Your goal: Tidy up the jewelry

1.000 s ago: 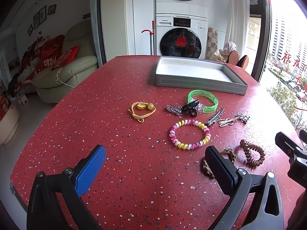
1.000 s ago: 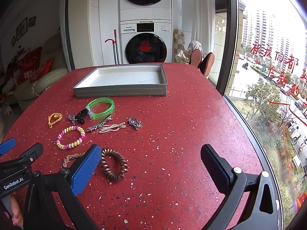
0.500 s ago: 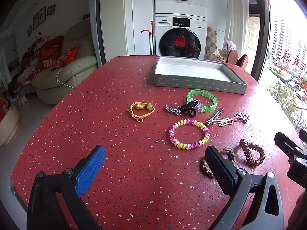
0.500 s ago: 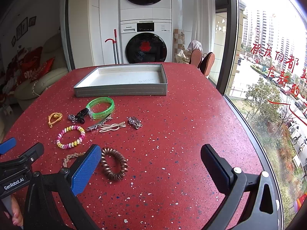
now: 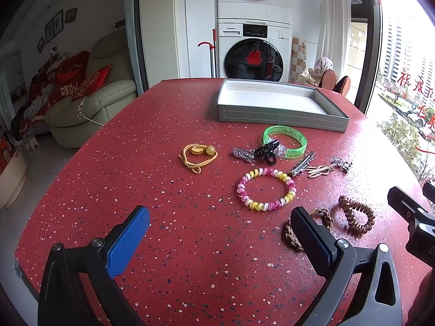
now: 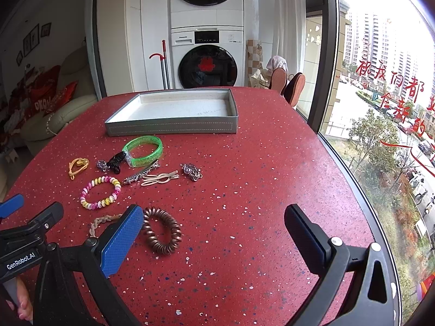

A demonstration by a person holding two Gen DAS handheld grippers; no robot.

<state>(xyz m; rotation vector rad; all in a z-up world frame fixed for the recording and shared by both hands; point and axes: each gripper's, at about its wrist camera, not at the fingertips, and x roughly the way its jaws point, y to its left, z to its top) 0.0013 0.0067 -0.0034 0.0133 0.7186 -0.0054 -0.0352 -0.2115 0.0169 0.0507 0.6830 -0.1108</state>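
Both of our grippers are spread wide with nothing between the fingers: the left gripper [image 5: 220, 237] hovers over bare tabletop, its right finger in front of the braided tan hair tie [image 5: 323, 216], and the right gripper [image 6: 214, 235] hangs above the surface with its blue left pad in front of that same braid [image 6: 102, 221] and beside the brown spiral hair tie [image 6: 161, 231]. Neither touches any piece, as far as we can see.

We see the jewelry loose in a cluster between us and the grey tray [image 5: 277, 114]: a pink-and-yellow beaded bracelet [image 5: 266, 188], a yellow cord bracelet [image 5: 198, 156], a green translucent bangle [image 5: 285, 141] with a black claw clip [image 5: 267, 150] against it, silver hair clips [image 6: 151, 176] and a small metal charm [image 6: 191, 171]. The tray sits farther back, white inside.

All of it rests on a red speckled table [image 6: 244, 190]. Behind stand a stacked washer and dryer [image 6: 208, 54], a cream sofa [image 5: 89, 106] to the left, and a large window [image 6: 380, 81] to the right.
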